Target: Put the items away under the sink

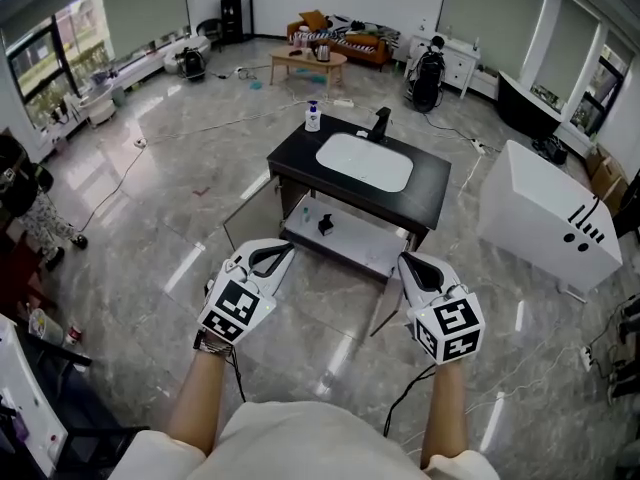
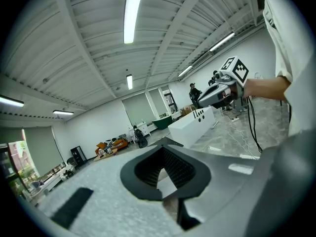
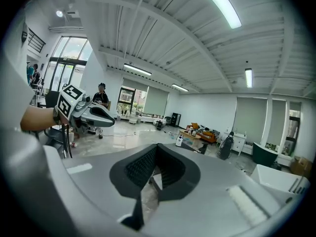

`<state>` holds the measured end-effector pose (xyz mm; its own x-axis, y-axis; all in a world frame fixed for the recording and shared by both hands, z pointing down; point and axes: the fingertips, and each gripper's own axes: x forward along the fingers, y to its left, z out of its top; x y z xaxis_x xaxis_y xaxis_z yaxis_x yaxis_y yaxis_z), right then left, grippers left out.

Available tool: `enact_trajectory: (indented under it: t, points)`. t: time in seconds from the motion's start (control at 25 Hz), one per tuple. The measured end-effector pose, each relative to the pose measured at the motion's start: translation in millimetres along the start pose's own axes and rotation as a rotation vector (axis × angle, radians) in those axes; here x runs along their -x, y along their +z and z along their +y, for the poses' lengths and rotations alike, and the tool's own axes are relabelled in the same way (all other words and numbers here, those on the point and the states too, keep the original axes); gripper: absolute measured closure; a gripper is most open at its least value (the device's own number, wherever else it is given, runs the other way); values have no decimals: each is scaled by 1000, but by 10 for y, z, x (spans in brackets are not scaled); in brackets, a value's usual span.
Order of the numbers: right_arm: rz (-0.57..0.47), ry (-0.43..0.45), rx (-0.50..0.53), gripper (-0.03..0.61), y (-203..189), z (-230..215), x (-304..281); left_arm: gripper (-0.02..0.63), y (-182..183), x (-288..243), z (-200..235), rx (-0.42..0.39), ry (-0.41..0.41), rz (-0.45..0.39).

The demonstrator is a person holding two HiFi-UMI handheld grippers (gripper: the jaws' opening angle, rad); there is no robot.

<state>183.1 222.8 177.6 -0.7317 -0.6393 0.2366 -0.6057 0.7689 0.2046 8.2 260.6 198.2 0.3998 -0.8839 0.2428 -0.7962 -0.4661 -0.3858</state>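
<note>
Both grippers empty, well short of the sink cabinet [image 1: 432, 184]
Left gripper [image 1: 281, 252] and right gripper [image 1: 409, 262] have jaws together; the upright bottle [image 1: 313, 116] stands on the far-left counter corner, likely nearer the left.

A big studio hall staged as a home. A freestanding black cabinet with white basin [image 1: 293, 157] stands mid-floor, orange sofa [image 1: 347, 47] at twelve o'clock.

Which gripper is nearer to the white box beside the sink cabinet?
Right. The white box lies ahead and to the right of the right gripper; the left gripper is farther left, with the right gripper between them.
</note>
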Motion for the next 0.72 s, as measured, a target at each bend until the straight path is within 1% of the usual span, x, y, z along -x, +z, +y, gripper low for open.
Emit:
enact_trajectory:
  t: [0.24,0.36,0.52,0.72]
  points:
    - [9,36,-41,572,-153,-219,-127,609,-50,-242,-59,35,19,18]
    - [1,39,-32,572,-186,-303,-307,609,-115,-418,34,41,20,15]
    - [9,36,-24,572,-225,-550,-685,609,-199,-775,323,47,19,8]
    - [-1,2,-28,572,-68,-951,-1339,609,-331,-1338,936,47,4,-5]
